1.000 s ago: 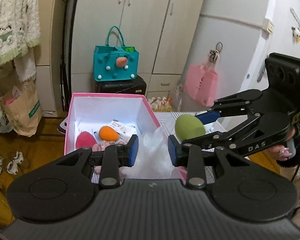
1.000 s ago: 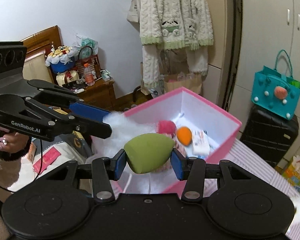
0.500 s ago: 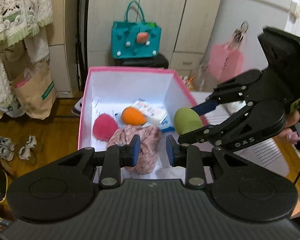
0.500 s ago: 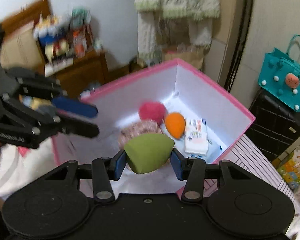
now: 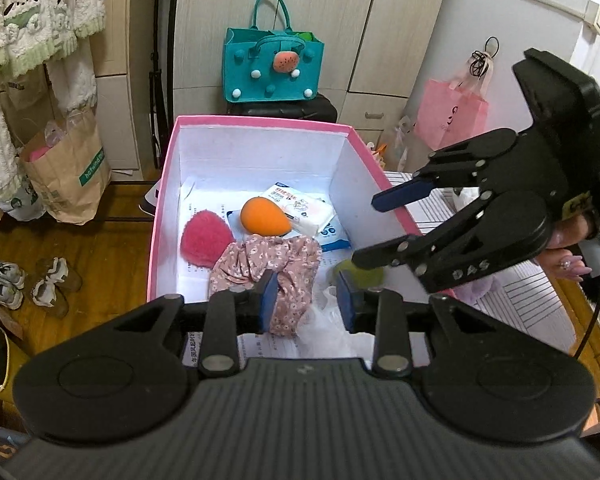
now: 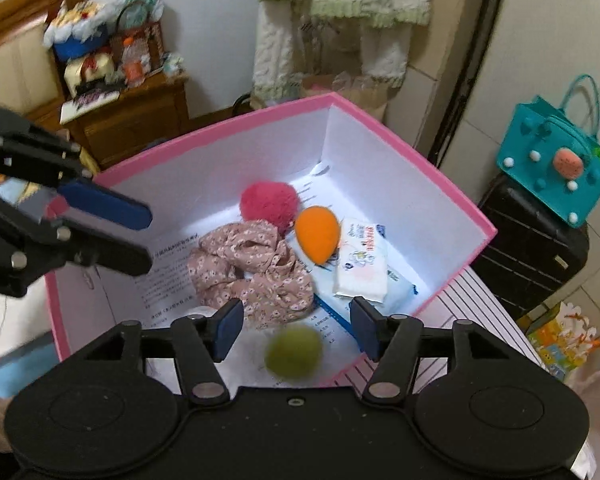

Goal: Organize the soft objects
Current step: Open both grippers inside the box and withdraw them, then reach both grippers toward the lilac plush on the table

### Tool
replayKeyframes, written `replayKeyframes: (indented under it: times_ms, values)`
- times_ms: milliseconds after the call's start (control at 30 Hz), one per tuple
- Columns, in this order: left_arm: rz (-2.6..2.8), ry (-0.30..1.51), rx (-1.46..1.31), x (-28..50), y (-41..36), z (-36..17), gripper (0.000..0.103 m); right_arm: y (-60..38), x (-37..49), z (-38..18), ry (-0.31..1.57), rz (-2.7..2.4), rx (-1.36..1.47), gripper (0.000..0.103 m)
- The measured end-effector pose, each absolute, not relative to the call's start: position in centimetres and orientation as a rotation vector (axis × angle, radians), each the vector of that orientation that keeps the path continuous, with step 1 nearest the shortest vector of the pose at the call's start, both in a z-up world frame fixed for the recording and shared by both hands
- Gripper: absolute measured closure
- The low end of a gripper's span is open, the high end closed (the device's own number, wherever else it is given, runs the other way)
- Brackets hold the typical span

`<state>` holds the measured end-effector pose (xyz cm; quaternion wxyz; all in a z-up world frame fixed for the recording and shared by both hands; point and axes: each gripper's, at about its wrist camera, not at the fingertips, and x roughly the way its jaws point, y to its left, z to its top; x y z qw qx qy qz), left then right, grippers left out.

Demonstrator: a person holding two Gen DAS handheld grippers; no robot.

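Note:
A pink box [image 5: 260, 123] with white inside holds a red puff [image 5: 204, 238], an orange sponge egg [image 5: 262, 217], a floral pink scrunchie [image 5: 272, 256] and white wipe packs [image 5: 300, 206]. A green sponge egg [image 6: 294, 352] is blurred, loose below my right gripper [image 6: 298, 324], which is open over the box's near corner. It shows partly behind the right gripper's fingers in the left wrist view [image 5: 360, 274]. My left gripper [image 5: 306, 306] is open and empty above the box's near edge, over white plastic [image 5: 328, 332].
A teal felt bag [image 5: 272, 70] sits on a black suitcase [image 5: 284, 110] behind the box. A pink bag [image 5: 452, 114] hangs at right. A striped surface [image 5: 512, 300] lies right of the box. A paper bag [image 5: 66, 172] and shoes [image 5: 28, 280] are on the wooden floor.
My right gripper opened and let go of the green sponge egg, which is dropping into the box. Both grippers moved further over the box.

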<state>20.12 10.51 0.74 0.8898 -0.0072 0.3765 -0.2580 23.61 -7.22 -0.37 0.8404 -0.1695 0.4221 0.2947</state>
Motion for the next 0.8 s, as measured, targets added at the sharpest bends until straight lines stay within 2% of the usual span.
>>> replayKeyframes:
  times_ms: [67,133,300,600,800]
  values:
    - [-0.541,0.778,-0.015,19.7,10.6,1.0,0.069,-7.8,23.1,0.4,0.872,0.612,-0.319,0.038]
    - [-0.545,0.78,-0.014,19.1,10.6,1.3,0.062,-8.5,22.2,1.4,0.85,0.608,-0.282,0.038]
    - [-0.564,0.781,0.02,17.4,10.4,2.5,0.06,-10.4,18.9,3.5,0.808,0.601,-0.21,0.038]
    - [-0.601,0.781,0.12,13.0,9.2,6.0,0.044,-13.0,12.5,6.5,0.778,0.597,-0.164,0.037]
    - [-0.64,0.819,0.169,10.2,7.8,7.3,0.039,-14.6,8.4,7.8,0.772,0.592,-0.15,0.036]
